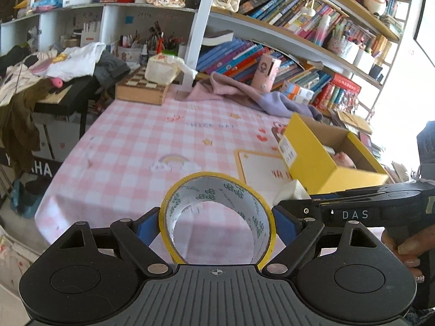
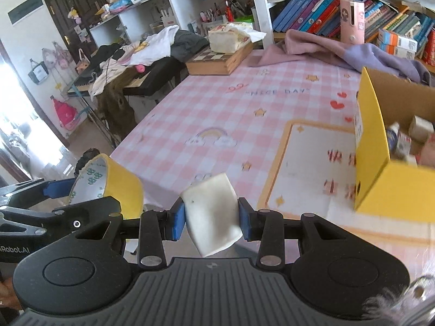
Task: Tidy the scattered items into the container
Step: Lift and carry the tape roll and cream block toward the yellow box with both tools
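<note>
The left gripper point(image 1: 217, 225) held a roll of yellow tape point(image 1: 217, 217) upright between its blue pads point(image 1: 284, 224), the jaws spread wide to span the roll's outer rim, the hollow core facing the camera. Through the core the pink checked cloth point(image 1: 136, 141) showed. The right gripper point(image 2: 212, 217) was closed partway on a white block point(image 2: 212, 217), tilted, squeezed between its pads point(image 2: 178, 221). Both were held above the near edge of the table. In the right wrist view the tape point(image 2: 119, 187) hung just left of the block. The yellow box point(image 2: 372, 135) stood open on the cloth to the right, near the block but apart from it, with several small items point(image 2: 407, 138) already inside; what they were could not be told. Behind lay a purple garment point(image 2: 367, 51), a chessboard case point(image 2: 217, 59) and shelves of books point(image 1: 285, 5). A person's fingers point(image 1: 407, 250) gripped the right gripper's handle.
</note>
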`<state>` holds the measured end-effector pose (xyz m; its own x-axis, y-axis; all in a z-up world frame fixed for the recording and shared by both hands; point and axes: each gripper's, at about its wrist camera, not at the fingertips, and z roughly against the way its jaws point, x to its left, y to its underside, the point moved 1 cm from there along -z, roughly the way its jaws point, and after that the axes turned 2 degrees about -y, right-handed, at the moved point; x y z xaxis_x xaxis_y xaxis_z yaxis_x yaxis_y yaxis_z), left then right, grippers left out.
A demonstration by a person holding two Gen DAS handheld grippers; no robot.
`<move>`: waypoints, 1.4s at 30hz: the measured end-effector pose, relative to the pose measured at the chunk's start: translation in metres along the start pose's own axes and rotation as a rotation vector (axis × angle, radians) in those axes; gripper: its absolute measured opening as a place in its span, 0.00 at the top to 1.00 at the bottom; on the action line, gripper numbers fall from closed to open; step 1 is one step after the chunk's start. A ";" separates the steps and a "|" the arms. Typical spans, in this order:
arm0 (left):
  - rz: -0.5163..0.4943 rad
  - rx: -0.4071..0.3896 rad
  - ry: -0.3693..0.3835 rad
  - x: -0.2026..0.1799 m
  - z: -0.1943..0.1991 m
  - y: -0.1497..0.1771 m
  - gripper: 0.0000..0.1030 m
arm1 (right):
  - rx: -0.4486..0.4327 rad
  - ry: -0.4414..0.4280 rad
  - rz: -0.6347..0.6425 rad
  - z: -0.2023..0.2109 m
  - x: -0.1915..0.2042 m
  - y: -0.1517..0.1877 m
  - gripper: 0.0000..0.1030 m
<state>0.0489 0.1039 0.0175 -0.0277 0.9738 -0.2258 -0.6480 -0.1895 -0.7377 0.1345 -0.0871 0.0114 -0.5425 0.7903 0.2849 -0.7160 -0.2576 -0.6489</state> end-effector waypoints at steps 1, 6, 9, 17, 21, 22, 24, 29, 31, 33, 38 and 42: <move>0.000 0.003 0.005 -0.001 0.003 0.005 0.16 | -0.005 0.011 0.003 0.004 0.003 0.007 0.64; -0.009 0.019 0.049 -0.006 0.013 0.018 0.16 | -0.007 0.067 -0.022 0.021 0.011 0.036 0.64; -0.045 0.033 0.089 -0.014 0.013 0.021 0.16 | -0.009 0.082 -0.061 0.031 0.011 0.046 0.64; -0.102 0.064 0.206 -0.042 0.005 0.030 0.16 | -0.049 0.196 -0.098 0.064 0.002 0.068 0.64; -0.137 0.080 0.263 -0.059 0.000 0.033 0.16 | -0.056 0.249 -0.150 0.078 -0.008 0.079 0.64; -0.143 0.083 0.276 -0.063 -0.001 0.034 0.16 | -0.059 0.261 -0.160 0.082 -0.010 0.082 0.64; -0.155 0.089 0.300 -0.070 -0.003 0.035 0.16 | -0.062 0.284 -0.176 0.088 -0.014 0.087 0.64; -0.183 0.106 0.351 -0.088 -0.005 0.040 0.16 | -0.069 0.330 -0.210 0.105 -0.024 0.101 0.64; -0.194 0.114 0.367 -0.095 -0.006 0.042 0.16 | -0.069 0.343 -0.220 0.109 -0.027 0.105 0.64; -0.203 0.126 0.382 -0.102 -0.008 0.044 0.16 | -0.069 0.355 -0.233 0.115 -0.030 0.111 0.64; -0.238 0.140 0.410 -0.117 -0.008 0.048 0.16 | -0.081 0.375 -0.264 0.126 -0.038 0.119 0.64; -0.256 0.145 0.428 -0.129 -0.012 0.046 0.16 | -0.082 0.388 -0.275 0.132 -0.044 0.125 0.64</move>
<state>0.0317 -0.0319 0.0045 0.4394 0.8423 -0.3122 -0.6931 0.0968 -0.7143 0.0104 -0.2274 0.0111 -0.1226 0.9760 0.1801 -0.7646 0.0228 -0.6441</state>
